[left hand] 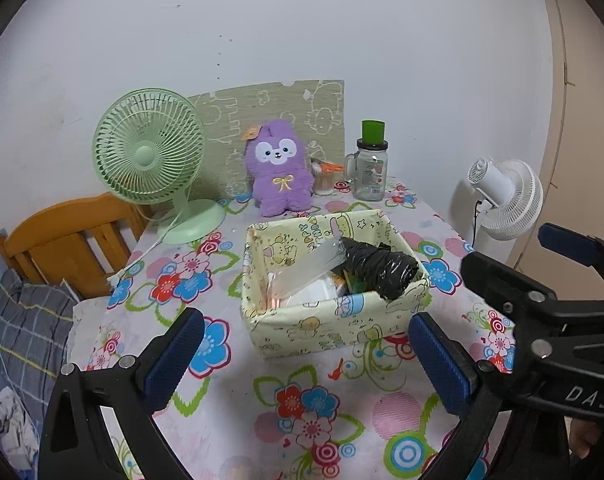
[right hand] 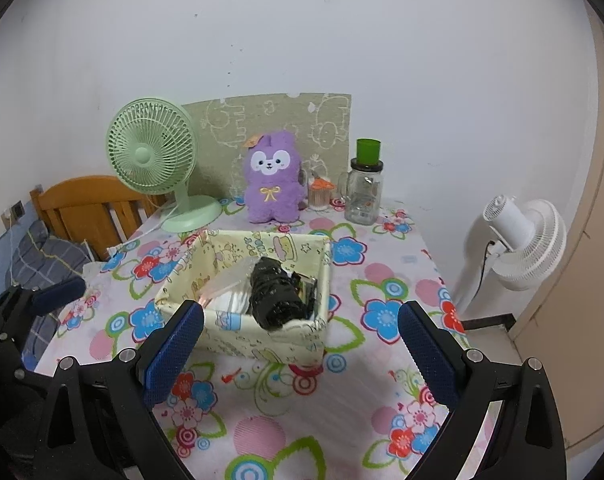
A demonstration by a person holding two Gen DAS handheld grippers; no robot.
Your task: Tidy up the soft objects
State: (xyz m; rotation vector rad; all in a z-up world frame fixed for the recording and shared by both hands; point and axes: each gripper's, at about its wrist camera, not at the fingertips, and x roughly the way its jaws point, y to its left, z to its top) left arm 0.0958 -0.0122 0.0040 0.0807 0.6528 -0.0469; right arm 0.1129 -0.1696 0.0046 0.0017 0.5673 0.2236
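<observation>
A purple plush toy [left hand: 280, 172] [right hand: 272, 184] sits upright at the back of the floral table, against a green card. In front of it stands a pale yellow fabric box [left hand: 322, 328] [right hand: 262, 336] holding a black wrapped bundle [left hand: 378, 268] [right hand: 274, 292] and a clear plastic bag [left hand: 310, 264] [right hand: 230, 276]. My left gripper [left hand: 308, 360] hovers open just before the box, with nothing between its blue pads. My right gripper [right hand: 302, 348] is also open and empty, near the box's front wall. Each gripper shows at the edge of the other's view.
A green desk fan [left hand: 148, 156] stands back left, its cord trailing over the table edge. A glass jar with a green lid [left hand: 370, 168] and a cotton swab pot [left hand: 324, 180] stand back right. A white fan [right hand: 518, 240] is beyond the right edge, a wooden headboard [left hand: 62, 240] to the left.
</observation>
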